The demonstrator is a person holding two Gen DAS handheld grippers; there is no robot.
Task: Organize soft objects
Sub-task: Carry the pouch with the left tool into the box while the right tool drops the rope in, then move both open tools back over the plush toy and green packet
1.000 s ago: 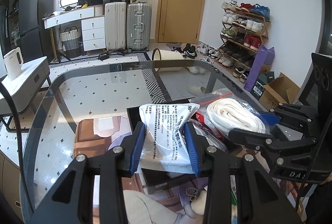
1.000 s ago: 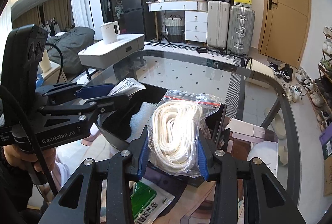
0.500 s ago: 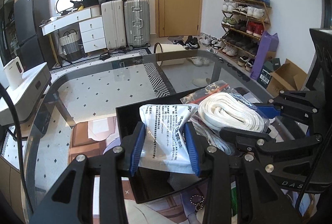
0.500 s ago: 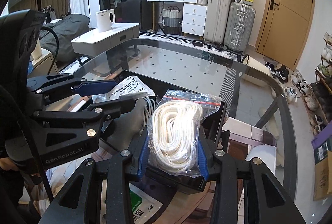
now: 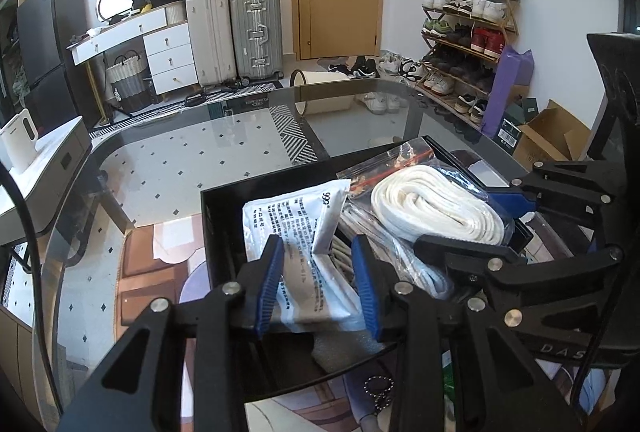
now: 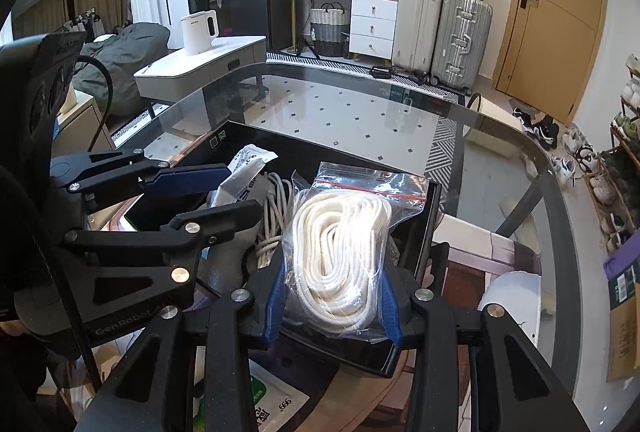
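A black box (image 5: pixel 224 200) (image 6: pixel 434 200) stands on the glass table. My left gripper (image 5: pixel 318 264) is shut on a white printed packet (image 5: pixel 296 232) and holds it inside the box; the packet's tip also shows in the right wrist view (image 6: pixel 248 168). My right gripper (image 6: pixel 334 292) is shut on a clear zip bag of white rope (image 6: pixel 340 244) (image 5: pixel 436 208), held over the box's right side. A loose grey-white cord (image 6: pixel 272 212) lies in the box between them.
The glass table (image 5: pixel 192 152) (image 6: pixel 360 112) stretches ahead. A green-and-white packet (image 6: pixel 272 404) lies on the table in front of the box. A white side cabinet with a kettle (image 6: pixel 198 32) stands to the left. Suitcases (image 5: pixel 232 32) and a shoe rack (image 5: pixel 464 32) line the walls.
Both grippers have moved forward and down over the box with their loads. The packet and the rope bag now sit lower in the box. Both jaws stay shut.
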